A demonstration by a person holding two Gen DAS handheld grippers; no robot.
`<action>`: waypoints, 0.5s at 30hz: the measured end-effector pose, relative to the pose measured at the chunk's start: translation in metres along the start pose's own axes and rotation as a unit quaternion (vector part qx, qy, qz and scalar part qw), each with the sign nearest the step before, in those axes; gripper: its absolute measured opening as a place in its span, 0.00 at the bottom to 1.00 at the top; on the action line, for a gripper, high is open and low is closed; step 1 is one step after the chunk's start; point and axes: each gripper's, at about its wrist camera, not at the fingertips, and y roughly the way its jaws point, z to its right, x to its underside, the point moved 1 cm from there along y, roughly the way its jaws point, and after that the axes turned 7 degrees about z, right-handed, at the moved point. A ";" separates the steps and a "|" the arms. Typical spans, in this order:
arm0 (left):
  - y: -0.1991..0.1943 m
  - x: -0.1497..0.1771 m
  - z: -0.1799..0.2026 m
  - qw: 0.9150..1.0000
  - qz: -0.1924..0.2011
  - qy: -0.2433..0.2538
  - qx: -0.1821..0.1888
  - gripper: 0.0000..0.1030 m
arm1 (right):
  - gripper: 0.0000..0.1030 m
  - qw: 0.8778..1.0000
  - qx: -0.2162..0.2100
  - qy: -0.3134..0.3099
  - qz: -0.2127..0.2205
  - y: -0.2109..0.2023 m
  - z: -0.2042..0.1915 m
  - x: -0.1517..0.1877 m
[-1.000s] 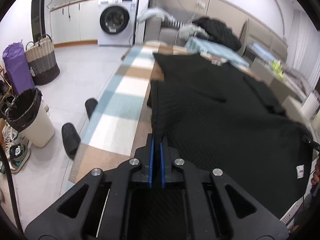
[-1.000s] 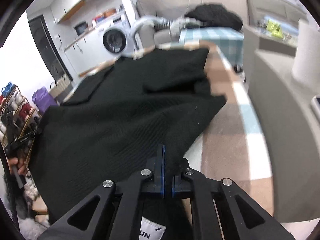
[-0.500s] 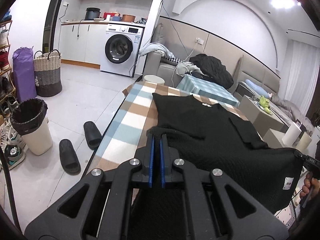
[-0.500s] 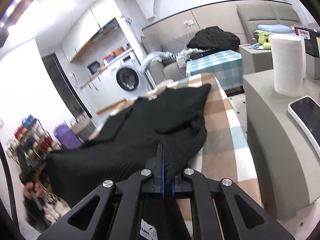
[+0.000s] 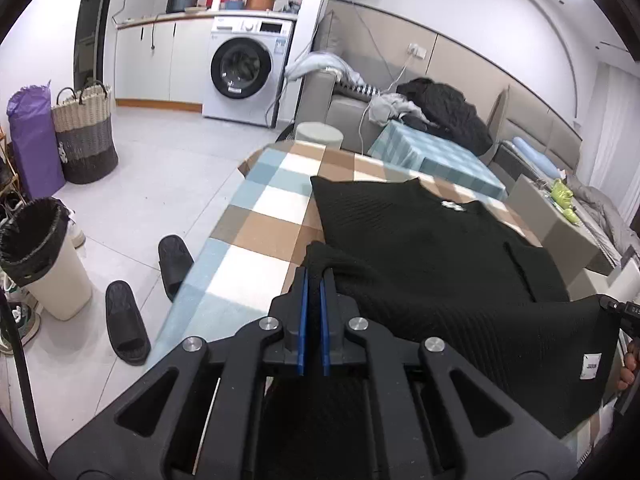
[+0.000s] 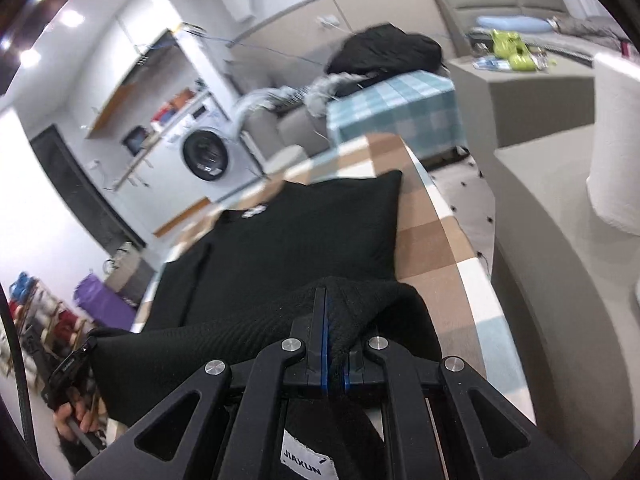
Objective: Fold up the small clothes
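A black ribbed knit sweater [image 5: 420, 248] lies spread on the surface [image 5: 264, 216], which is covered in a checked cloth of tan, pale blue and white squares. Its far part rests flat, with a small white label at the neckline, while the near hem is lifted off the cloth and stretched between the two tools. The left hand-held gripper [image 5: 313, 280] has its blue-edged pads pinched together on a bunched corner of the knit at the garment's left side. The right hand-held gripper [image 6: 332, 320] is likewise clamped tight on the other hem corner, where the thick fabric folds over and hides one of the pads; a white woven tag reading JIAXUN hangs below it. In the left view the right tool shows only as a dark piece at the far right edge with fingertips of a hand [image 5: 628, 368] beside it, mostly cut off. In the right view the other hand [image 6: 76, 412] grips a handle at the lower left, part hidden by the hanging knit. On the tiled floor to the left stand a bin [image 5: 40, 256] lined with a black bag, two black slippers [image 5: 126, 328], a woven basket [image 5: 84, 132] and a purple bag [image 5: 32, 136]. A white washing machine [image 5: 240, 76] sits at the far wall; the right view is blurred there.
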 end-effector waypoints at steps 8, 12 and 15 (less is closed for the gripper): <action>0.067 0.020 -0.011 0.995 -0.092 -0.021 -0.017 0.27 | 0.33 0.997 0.047 0.029 -0.047 0.036 0.028 0.005; 0.064 0.032 -0.018 0.996 -0.088 -0.014 -0.024 0.43 | 0.43 0.998 0.043 0.014 -0.048 0.013 0.037 0.020; 0.061 0.038 -0.020 0.995 -0.093 -0.020 -0.013 0.43 | 0.43 0.998 0.011 0.010 -0.066 0.012 0.034 0.031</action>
